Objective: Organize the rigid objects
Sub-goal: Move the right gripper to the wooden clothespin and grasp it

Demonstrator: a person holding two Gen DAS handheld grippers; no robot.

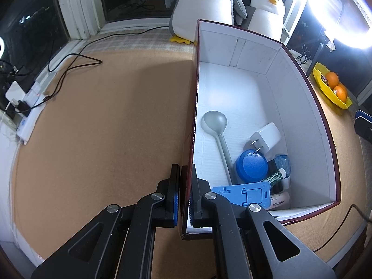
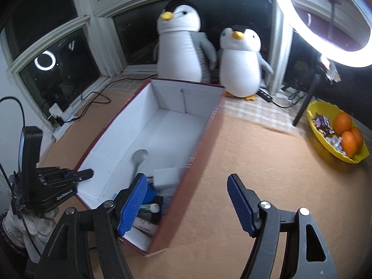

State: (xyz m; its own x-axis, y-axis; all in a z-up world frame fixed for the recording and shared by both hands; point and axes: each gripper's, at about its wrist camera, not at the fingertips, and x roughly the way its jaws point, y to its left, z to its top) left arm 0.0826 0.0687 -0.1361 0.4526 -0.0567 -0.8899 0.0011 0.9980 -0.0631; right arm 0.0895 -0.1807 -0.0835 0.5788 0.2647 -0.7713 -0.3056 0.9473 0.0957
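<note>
The left gripper [image 1: 184, 181] pinches the near side wall of the dark red, white-lined cardboard box [image 1: 267, 53] on the tan desk [image 1: 104, 127]. The right gripper [image 2: 186, 200] has its fingers spread and empty above the box's other wall; a grey plastic spoon [image 1: 215, 125] lies inside.

The left tongs [image 1: 184, 186] point steeply down, their jaws closed tight on the near end of the box's [image 1: 194, 107] left wall. The right tongs [image 2: 188, 205] tilt downward with jaws spread wide and nothing between them, hanging above the table [image 2: 267, 153].
</note>
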